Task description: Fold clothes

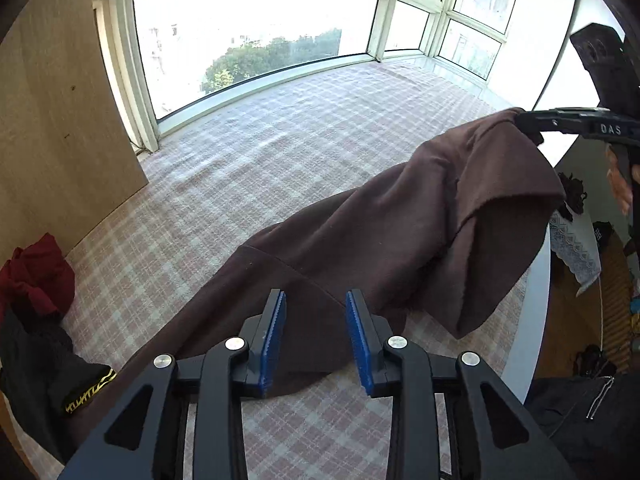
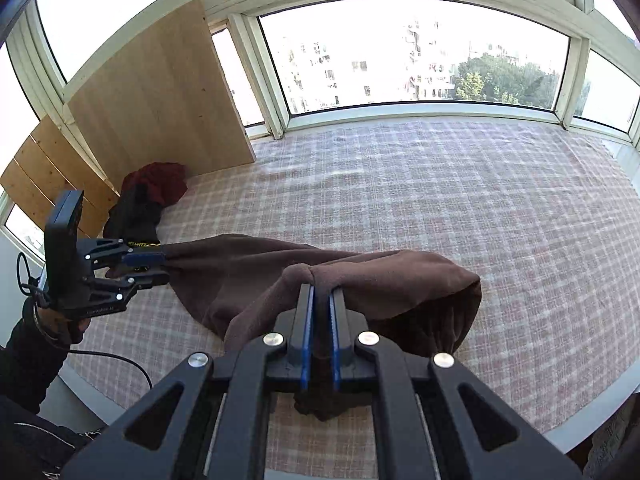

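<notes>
Far left: wooden panel [image 2: 160,92] leans vs the window frame [image 2: 256,76]. At its foot sits a clothes pile, w/ a red garment [image 2: 160,184] on top and a black garment [image 1: 44,364] w/ yellow lettering on its band, too small to read. The pile takes up the left edge of the plaid-covered surface [image 2: 440,200].

Centre and right of the surface are bare plaid up to the window sill, so plenty of open room there. The near edge curves round, w/ floor visible beyond it on the right in the left wrist view.

Brown garment [image 1: 360,232] lies near the front edge, long axis running left-right across the surface. Its left end is flat on the plaid and its right end is lifted.

Left gripper [image 1: 316,336]: jaws apart, blue pads clear of the cloth, which shows beneath and between them. In the right wrist view this gripper's tips meet the garment's left end, but a pinch can't be confirmed.

Right gripper [image 2: 322,332]: jaws clamped on a bunched fold of the brown garment, raising it. "DAS" reads on its side in the left wrist view.
</notes>
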### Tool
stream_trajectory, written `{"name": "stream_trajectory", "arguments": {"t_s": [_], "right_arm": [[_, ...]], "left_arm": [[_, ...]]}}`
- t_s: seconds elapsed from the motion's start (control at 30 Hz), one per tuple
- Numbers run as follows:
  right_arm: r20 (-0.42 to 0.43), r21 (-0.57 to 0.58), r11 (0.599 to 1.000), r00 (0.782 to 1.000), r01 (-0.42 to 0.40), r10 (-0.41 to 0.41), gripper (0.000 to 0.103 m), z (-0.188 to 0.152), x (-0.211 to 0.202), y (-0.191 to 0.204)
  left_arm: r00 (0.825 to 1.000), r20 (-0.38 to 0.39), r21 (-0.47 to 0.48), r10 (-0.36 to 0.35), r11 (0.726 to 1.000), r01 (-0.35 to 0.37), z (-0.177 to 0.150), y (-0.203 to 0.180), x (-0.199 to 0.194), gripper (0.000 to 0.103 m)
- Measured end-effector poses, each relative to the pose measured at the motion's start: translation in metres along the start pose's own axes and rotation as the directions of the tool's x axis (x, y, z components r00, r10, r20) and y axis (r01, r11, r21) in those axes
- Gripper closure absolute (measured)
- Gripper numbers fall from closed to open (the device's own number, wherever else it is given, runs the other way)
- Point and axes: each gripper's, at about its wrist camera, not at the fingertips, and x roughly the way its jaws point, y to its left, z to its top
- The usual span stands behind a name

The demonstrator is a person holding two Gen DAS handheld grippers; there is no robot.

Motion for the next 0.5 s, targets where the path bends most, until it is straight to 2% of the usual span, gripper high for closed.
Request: {"name": "stream_trajectory", "arguments": {"t_s": [0.1,0.2,0.23,0.3,0.37,0.43,0.47,0.5], "right_arm": [[-0.009,-0.013,1.0,1.0,0.019,-0.019,0.096,0.039,0.043,-0.008],[-0.07,-0.01,0.999,0.996,0.049,-0.05,0.096,0.074,0.106,-0.029],[-0.105,-0.012,0.998,0.993,0.061,-0.062,0.095,0.083,0.128,-0.035],[-0.173,-0.02,0.996,0.981,0.084,-0.086,0.087,0.09,0.161,-0.045],[-0.206,-0.043,0.995,0.974,0.086,-0.093,0.082,0.09,0.173,-0.049],[-0.201,-0.07,0.994,0.975,0.081,-0.093,0.073,0.088,0.171,-0.054],[-0.192,-0.074,0.993,0.976,0.089,-0.102,0.066,0.088,0.167,-0.059],[-0.187,-0.068,0.993,0.976,0.096,-0.107,0.065,0.088,0.165,-0.066]], "left_arm": [[1.0,-0.008,0.035,-0.014,0.999,0.014,0.005,-0.015,0.009,0.07],[1.0,-0.017,0.019,-0.016,1.0,0.017,0.012,-0.017,0.022,0.066],[1.0,-0.016,0.007,-0.022,1.0,0.022,0.014,-0.016,0.027,0.061],[1.0,-0.018,0.005,-0.021,1.0,0.021,0.018,-0.019,0.036,0.056],[0.999,-0.023,0.008,-0.024,1.0,0.024,0.02,-0.025,0.045,0.056],[0.997,-0.043,-0.006,-0.068,0.998,0.067,0.017,-0.035,0.054,0.055],[0.994,-0.057,-0.018,-0.094,0.995,0.093,0.013,-0.042,0.06,0.055],[0.99,-0.07,-0.029,-0.121,0.992,0.119,0.009,-0.048,0.066,0.055]]}}
